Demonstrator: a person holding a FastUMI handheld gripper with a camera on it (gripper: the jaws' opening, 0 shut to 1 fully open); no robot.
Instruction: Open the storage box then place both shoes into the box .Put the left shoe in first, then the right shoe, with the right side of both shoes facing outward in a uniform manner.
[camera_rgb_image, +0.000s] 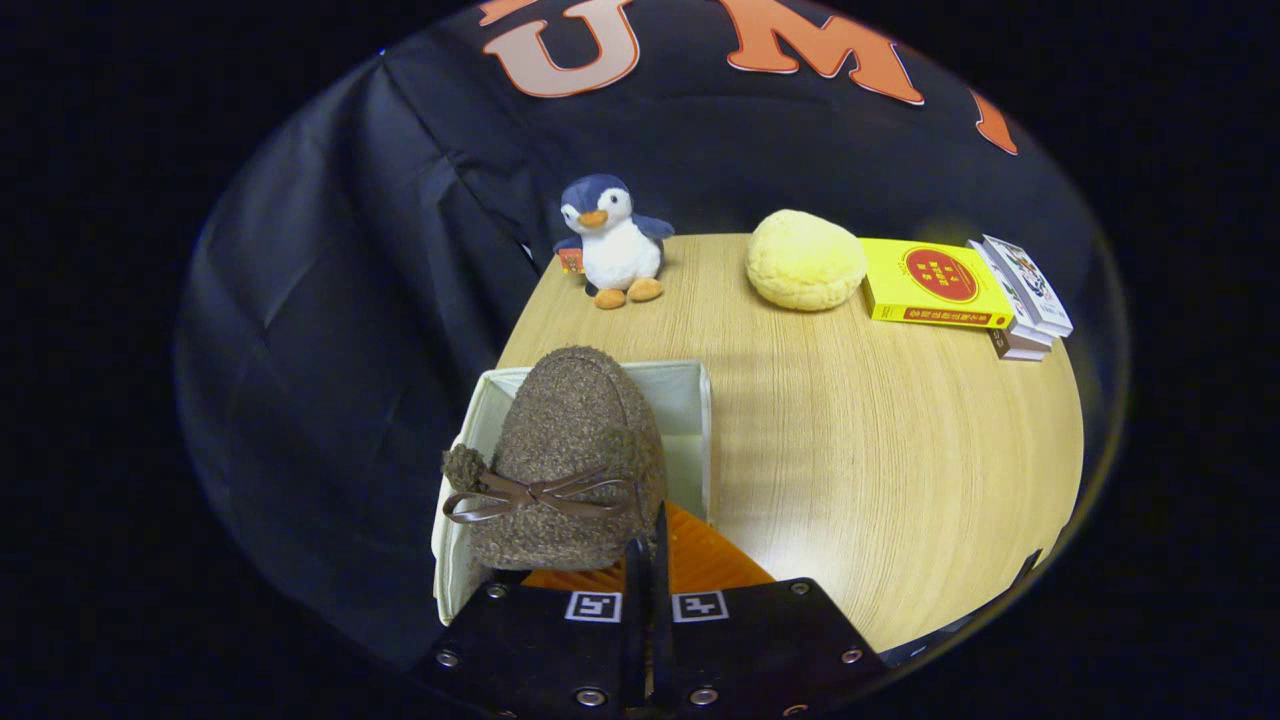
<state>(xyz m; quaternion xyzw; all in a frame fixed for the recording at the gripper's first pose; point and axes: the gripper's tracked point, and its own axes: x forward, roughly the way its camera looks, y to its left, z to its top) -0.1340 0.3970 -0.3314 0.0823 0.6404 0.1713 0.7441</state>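
Wooden table (850, 450) holds an open white box (690, 400) at its near left corner; the gripper (648, 560), fingers pinched together on a fuzzy brown shoe (570, 450), holds it toe-forward just above the box.

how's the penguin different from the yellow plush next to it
The penguin stands upright at the table's far corner, by the black cloth; the yellow plush lies low as a plain round mound against a yellow book. The penguin is blue and white with orange beak and feet; the plush is one pale yellow. Both are soft toys on the table, well beyond the gripper, whose fingers are closed together beside the shoe.
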